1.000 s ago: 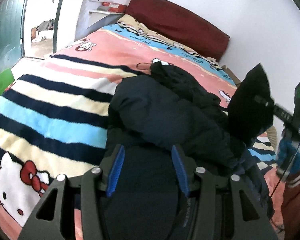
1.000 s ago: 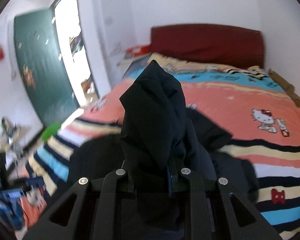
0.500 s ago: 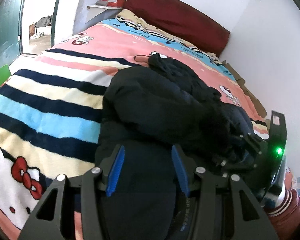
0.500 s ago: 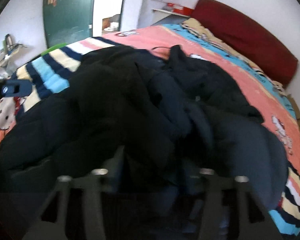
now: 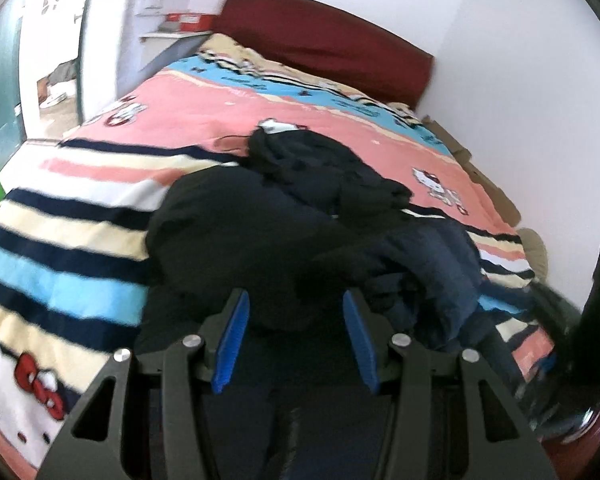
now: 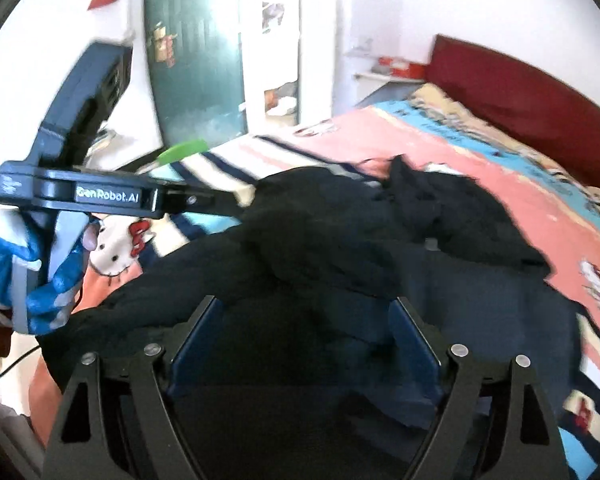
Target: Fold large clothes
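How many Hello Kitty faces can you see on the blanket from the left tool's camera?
3. One Hello Kitty is at the near left corner, one on the pink part at right, one far left by the door. The dark clothes may hide more.

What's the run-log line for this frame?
stage: fold in progress | left gripper: open, over dark jacket | right gripper: open, over jacket | jacket: bunched on bed
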Tool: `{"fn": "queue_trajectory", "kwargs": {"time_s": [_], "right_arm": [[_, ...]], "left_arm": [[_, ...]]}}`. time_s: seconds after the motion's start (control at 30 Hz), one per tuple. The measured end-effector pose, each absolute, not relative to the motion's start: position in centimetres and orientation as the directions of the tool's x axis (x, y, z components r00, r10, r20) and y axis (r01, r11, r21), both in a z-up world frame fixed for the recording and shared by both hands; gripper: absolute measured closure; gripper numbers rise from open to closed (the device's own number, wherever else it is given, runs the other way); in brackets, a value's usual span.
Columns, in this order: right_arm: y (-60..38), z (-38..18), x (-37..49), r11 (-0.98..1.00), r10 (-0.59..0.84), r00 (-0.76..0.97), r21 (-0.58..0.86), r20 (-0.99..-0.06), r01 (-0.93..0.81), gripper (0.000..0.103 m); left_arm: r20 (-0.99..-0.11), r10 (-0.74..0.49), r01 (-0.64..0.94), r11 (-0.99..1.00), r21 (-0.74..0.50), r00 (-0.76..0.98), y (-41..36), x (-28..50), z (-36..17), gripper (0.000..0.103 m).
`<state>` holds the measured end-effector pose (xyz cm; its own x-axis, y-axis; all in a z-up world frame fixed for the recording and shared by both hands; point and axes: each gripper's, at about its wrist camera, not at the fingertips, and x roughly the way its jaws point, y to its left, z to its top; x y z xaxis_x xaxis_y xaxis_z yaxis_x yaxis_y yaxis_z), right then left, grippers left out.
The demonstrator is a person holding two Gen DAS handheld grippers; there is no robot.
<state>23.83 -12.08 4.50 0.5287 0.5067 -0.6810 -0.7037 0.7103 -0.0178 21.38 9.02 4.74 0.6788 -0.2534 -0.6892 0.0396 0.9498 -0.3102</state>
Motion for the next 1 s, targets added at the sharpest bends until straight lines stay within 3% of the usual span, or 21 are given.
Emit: {"fn": "queue_trajectory", "kwargs": {"time_s": [0.3, 0.53, 1.0], "right_arm": [[-24.2, 5.7, 34.2, 0.926, 0.259, 0.689, -0.03, -0.677, -0.378, 0.019], [-25.3, 1.9, 39.9, 0.944, 0.254, 0.639, 0.044, -0.726, -0.326, 0.019], [-24.8, -8.2, 38.8, 0.937, 0.242, 0.54, 0.05, -0.806, -0.345, 0.018]], "left_arm": [[-0.686, -0.353, 0.167, 0.931, -0.324, 0.636, 0.5, 28.6, 4.0, 0.056], [-0.73, -0.331, 0.194, 0.943, -0.269, 0.598, -2.5, 31.6, 0.9, 0.056], [-0.773, -0.306, 0.25, 0.948, -0.195, 0.556, -1.5, 29.8, -5.4, 0.054]]}}
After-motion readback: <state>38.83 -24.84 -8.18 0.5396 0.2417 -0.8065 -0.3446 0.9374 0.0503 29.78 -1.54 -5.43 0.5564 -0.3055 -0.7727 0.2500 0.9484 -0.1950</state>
